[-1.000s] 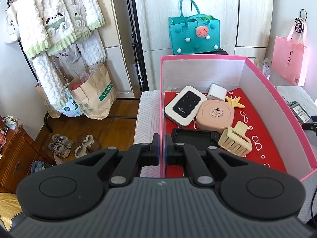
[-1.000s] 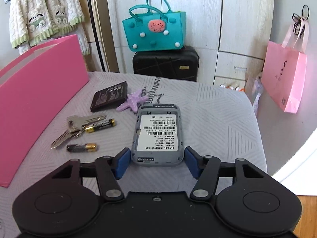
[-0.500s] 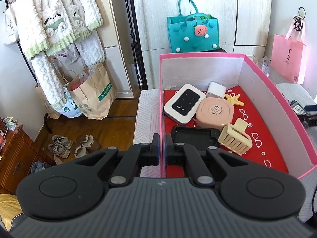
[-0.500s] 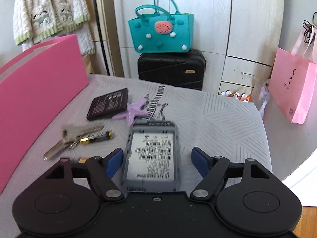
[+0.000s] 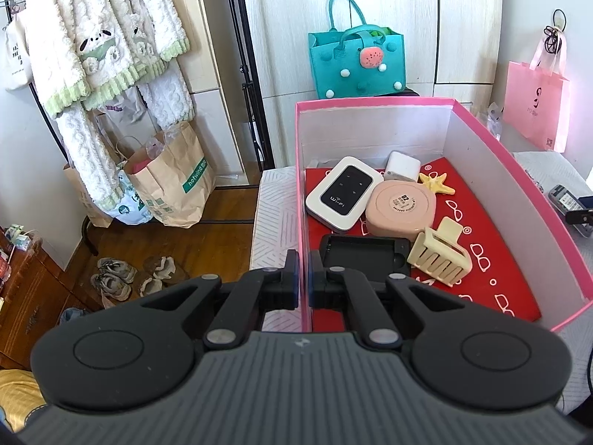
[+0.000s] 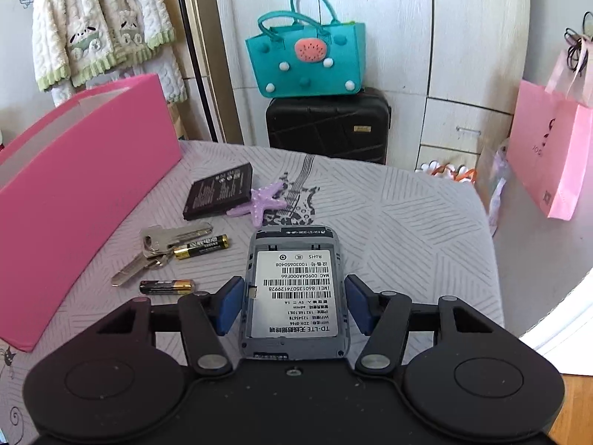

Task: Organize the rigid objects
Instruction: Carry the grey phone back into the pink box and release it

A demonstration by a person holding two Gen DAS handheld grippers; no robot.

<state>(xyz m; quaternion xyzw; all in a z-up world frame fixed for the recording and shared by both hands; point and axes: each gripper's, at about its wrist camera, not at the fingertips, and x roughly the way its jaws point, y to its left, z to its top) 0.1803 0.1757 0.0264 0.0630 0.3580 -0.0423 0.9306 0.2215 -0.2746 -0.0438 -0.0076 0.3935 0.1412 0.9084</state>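
The left gripper (image 5: 303,272) had its jaws clamped on the near left wall of the pink box (image 5: 519,200), which held a white Wi-Fi router (image 5: 344,192), a round peach case (image 5: 401,205), a cream hair claw (image 5: 439,256), a yellow starfish (image 5: 435,183), a white charger (image 5: 402,165) and a black holder (image 5: 365,254). The right gripper (image 6: 294,306) had its jaws apart on either side of a grey router back (image 6: 295,293), with small gaps at both pads; it lay label-up on the bed (image 6: 407,222) near two batteries (image 6: 202,246), keys (image 6: 159,248), a purple starfish (image 6: 265,202) and a flat black battery (image 6: 220,191).

Matt pink cardboard box (image 5: 519,170) with white inner walls; glossy plastic router (image 5: 344,192); shiny metal keys (image 6: 163,248); woven patterned bedspread (image 6: 407,222); felt teal bag (image 6: 307,63).
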